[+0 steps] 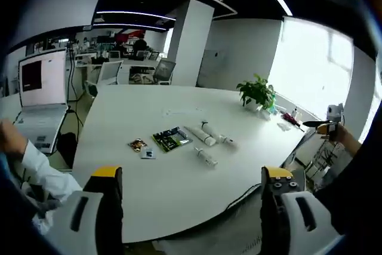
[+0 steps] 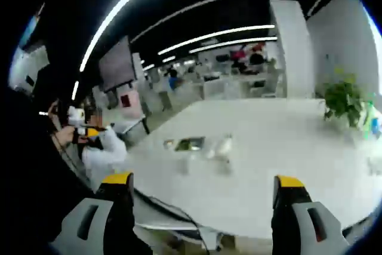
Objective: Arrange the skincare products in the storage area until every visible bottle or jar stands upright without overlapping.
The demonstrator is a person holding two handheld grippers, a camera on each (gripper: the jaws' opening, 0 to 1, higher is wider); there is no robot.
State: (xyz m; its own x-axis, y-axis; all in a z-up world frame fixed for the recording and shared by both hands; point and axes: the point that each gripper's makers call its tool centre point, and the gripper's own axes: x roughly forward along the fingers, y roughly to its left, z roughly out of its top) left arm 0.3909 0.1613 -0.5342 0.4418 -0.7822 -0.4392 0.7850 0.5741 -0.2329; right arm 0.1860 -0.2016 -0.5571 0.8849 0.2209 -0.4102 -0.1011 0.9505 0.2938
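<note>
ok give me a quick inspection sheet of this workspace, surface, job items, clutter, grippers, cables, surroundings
Surface: large white table, mostly bare.
Job's things: several white skincare tubes lying on their sides near the table's middle, none upright; blurred in the right gripper view.
Clutter: green packet and small sachets beside the tubes; potted plant and small items at the far edge.
Grippers: left gripper and right gripper both open, holding nothing, well short of the tubes.
Cables: one dark cable at the near table edge.
Surroundings: open office with a laptop, chairs, a white pillar, bright window.
</note>
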